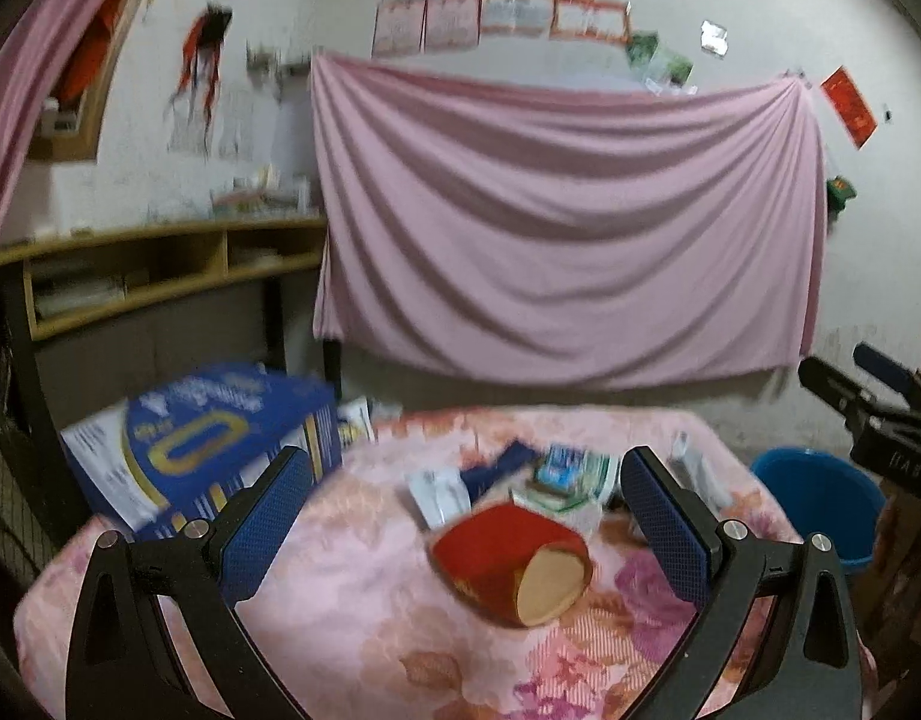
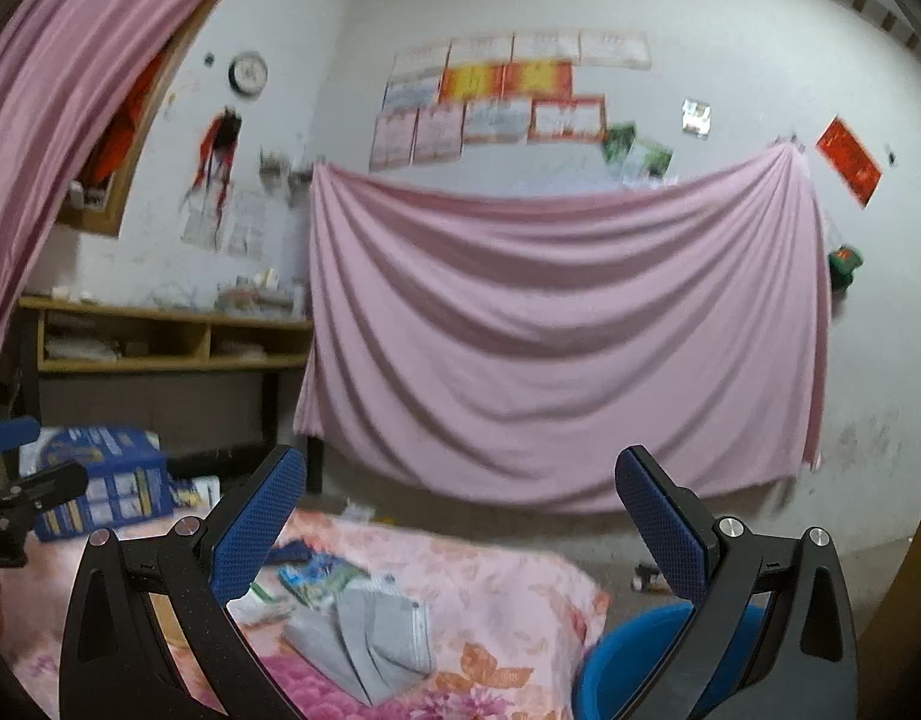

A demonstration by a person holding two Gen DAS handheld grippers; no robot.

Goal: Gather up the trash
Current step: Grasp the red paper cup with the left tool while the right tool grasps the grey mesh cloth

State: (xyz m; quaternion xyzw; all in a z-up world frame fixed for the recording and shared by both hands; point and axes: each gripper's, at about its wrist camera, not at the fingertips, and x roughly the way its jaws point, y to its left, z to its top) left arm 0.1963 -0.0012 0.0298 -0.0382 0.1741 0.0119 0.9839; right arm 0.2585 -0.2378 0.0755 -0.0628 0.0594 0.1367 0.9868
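Little can be read: the blue carton (image 1: 220, 438) beside the flowered table shows a large gold "0" on its tilted face, with the smaller white print above it too blurred to make out. The wall certificates (image 2: 496, 102), the red paper slip (image 2: 850, 159), the wall clock (image 2: 248, 73) dial and the packets on the table (image 1: 571, 474) carry marks that stay illegible

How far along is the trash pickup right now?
Nothing looks collected yet. Both the left gripper and right gripper are open and empty. Still lying on the floral table: the red paper cup on its side, wrappers and a grey packet. Whether the blue bucket holds anything cannot be seen.
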